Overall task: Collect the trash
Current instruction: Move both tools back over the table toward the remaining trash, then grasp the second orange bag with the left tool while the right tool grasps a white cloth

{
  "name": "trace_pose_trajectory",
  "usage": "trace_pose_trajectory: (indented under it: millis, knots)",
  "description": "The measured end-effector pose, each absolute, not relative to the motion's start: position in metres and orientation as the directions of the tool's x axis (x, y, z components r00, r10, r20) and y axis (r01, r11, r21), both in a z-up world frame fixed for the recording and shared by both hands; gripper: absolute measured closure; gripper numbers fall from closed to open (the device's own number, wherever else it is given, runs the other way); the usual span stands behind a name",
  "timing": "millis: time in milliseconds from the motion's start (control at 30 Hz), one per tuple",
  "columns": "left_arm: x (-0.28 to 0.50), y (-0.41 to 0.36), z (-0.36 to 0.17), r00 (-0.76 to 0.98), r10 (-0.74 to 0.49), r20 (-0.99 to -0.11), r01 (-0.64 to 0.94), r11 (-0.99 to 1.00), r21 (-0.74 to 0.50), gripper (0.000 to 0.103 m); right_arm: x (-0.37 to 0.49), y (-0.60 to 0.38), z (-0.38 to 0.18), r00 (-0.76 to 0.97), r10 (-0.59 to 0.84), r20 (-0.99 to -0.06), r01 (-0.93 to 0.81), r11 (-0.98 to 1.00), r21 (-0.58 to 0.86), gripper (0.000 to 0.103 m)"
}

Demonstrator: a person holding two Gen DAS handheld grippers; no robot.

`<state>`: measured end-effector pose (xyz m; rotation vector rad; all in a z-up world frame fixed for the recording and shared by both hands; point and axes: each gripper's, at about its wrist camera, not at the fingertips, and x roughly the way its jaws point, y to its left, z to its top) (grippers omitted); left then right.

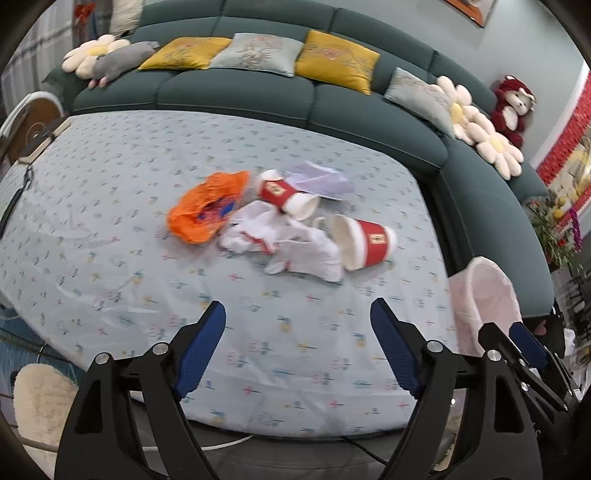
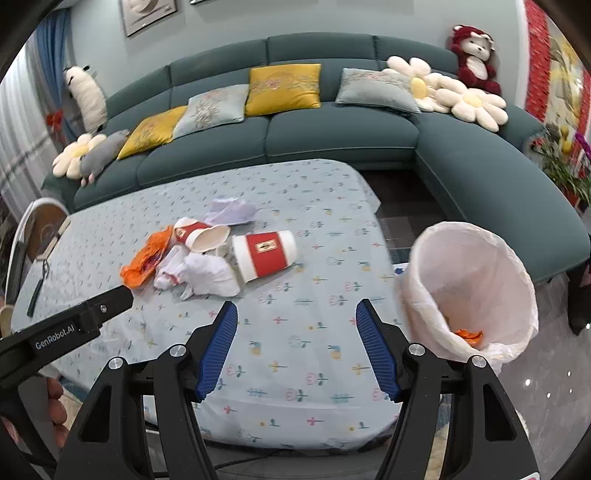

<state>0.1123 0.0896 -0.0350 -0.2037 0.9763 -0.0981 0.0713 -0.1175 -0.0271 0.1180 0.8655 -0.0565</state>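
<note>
A teal sectional sofa (image 2: 332, 136) is curving behind and around the right of a table covered in a pale blue flowered cloth (image 2: 295, 354). Along the sofa, yellow cushions (image 2: 282, 88) and grey-blue cushions (image 2: 212, 109) are leaning against the backrest, white daisy-shaped pillows (image 2: 447, 94) are lying at its right corner and another at its left end, and a grey plush toy (image 2: 101, 153) is resting beside that one. A red and white stuffed animal (image 2: 474, 61) is sitting on the sofa's back at the right corner, and framed pictures (image 2: 147, 13) are hanging on the wall above the sofa.
</note>
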Motion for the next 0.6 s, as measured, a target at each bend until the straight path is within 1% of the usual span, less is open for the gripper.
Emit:
trace_pose_trajectory:
  millis: [300,600]
  knots:
    - [0.127,0.128,-0.051,0.543,-0.125,-0.83,-0.078,0.977,-0.198,0.025,0.094,-0.085,-0.04,0.623,0.049,-0.78,0.043,0.994,0.097,0.039]
    - [0.16,0.16,-0.074,0.515,-0.074,-0.854,-0.139,0.976,-0.168,0.025,0.134,-0.056,-0.057,0.593,0.083,-0.801,-0.001,0.995,0.102,0.039]
